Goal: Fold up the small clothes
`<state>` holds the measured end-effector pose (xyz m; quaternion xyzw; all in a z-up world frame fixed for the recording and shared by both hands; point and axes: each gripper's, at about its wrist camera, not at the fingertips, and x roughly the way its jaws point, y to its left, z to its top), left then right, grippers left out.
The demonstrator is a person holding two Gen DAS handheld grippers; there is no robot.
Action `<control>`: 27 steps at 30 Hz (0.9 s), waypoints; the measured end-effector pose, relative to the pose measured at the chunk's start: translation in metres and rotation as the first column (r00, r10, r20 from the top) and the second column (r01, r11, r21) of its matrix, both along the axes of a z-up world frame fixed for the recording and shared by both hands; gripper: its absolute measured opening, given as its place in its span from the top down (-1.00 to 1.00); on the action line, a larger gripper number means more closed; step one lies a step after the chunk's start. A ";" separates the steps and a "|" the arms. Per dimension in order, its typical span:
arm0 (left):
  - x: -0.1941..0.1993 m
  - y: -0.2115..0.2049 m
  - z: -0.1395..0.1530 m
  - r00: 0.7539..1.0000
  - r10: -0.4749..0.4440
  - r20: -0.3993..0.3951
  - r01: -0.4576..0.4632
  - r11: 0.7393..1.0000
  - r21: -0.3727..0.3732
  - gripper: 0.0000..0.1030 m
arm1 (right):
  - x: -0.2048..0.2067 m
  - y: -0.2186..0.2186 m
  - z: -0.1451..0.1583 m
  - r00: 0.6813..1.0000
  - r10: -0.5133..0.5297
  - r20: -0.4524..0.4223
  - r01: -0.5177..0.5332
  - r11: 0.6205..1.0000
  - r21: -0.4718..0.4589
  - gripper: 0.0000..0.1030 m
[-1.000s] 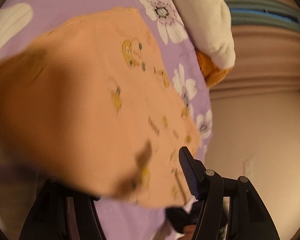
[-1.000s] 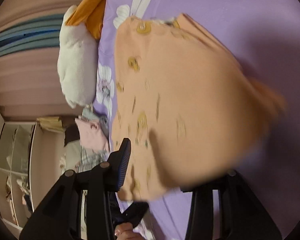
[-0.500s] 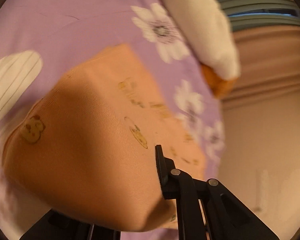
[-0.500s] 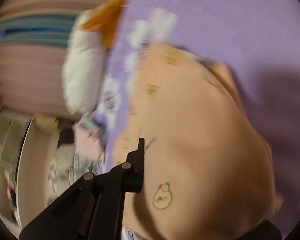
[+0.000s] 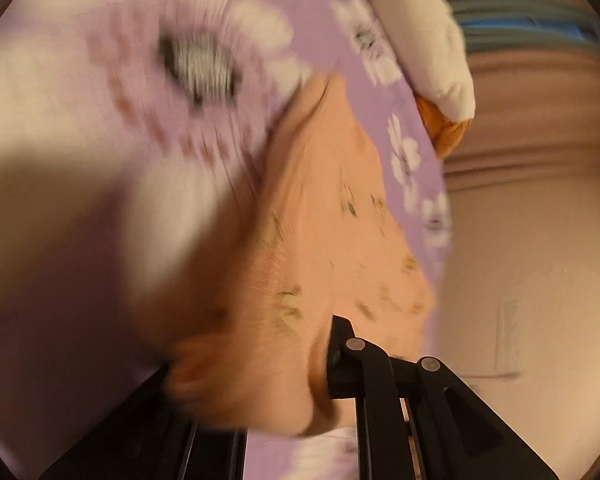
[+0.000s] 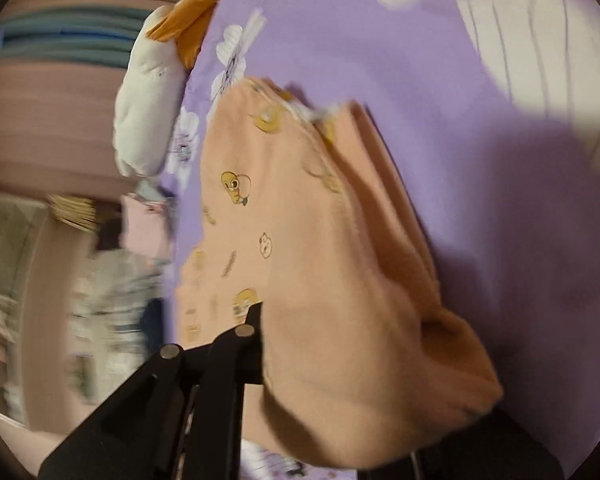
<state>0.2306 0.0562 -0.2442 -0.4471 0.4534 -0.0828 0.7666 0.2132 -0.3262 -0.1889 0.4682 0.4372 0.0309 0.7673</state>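
An orange child's garment (image 5: 332, 240) with small yellow cartoon prints lies partly folded on a purple flowered bedsheet (image 5: 80, 240). My left gripper (image 5: 252, 380) is shut on its near edge, and the cloth bunches over the jaws. The same garment shows in the right wrist view (image 6: 300, 260), doubled over itself with stacked edges on its right side. My right gripper (image 6: 360, 392) is shut on its near fold; the cloth hides the right finger. The left view is blurred.
A white and orange plush toy (image 5: 428, 40) lies at the bed's far edge, also in the right wrist view (image 6: 152, 108). A pile of pink and patterned clothes (image 6: 140, 228) sits beyond the bed. Curtains (image 6: 48, 120) hang behind.
Both grippers have carried the garment's near edge forward over the rest of it, so it now lies doubled. The views have swung closer to the bedsheet.
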 end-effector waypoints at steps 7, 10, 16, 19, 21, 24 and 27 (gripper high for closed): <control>-0.008 -0.001 0.008 1.000 0.000 0.014 -0.002 0.993 0.115 0.74 | -0.014 -0.006 0.020 1.000 0.003 0.005 -0.001 0.977 -0.215 0.72; -0.022 0.014 0.003 1.000 0.006 0.020 -0.008 0.995 0.099 0.74 | -0.029 -0.036 0.008 0.999 -0.048 0.016 0.049 0.992 -0.115 0.76; -0.046 0.041 0.011 0.997 0.070 0.012 -0.071 0.988 0.138 0.74 | -0.072 -0.073 0.032 0.981 -0.196 0.004 0.192 0.953 -0.234 0.76; -0.053 0.060 0.027 0.985 0.173 -0.006 -0.168 0.966 0.195 0.74 | -0.086 -0.097 0.048 0.971 -0.241 0.009 0.233 0.927 -0.293 0.63; -0.049 0.069 0.040 0.979 0.202 0.008 -0.198 0.952 0.234 0.74 | -0.085 -0.105 0.053 0.972 -0.233 0.003 0.227 0.942 -0.249 0.61; -0.041 0.070 0.052 0.982 0.175 0.063 -0.184 0.968 0.173 0.74 | -0.071 -0.110 0.060 0.976 -0.216 0.041 0.220 0.964 -0.150 0.52; -0.026 0.050 0.057 0.994 0.080 0.079 -0.089 0.988 0.130 0.68 | -0.024 -0.110 0.065 0.991 -0.105 0.079 0.112 0.990 -0.082 0.10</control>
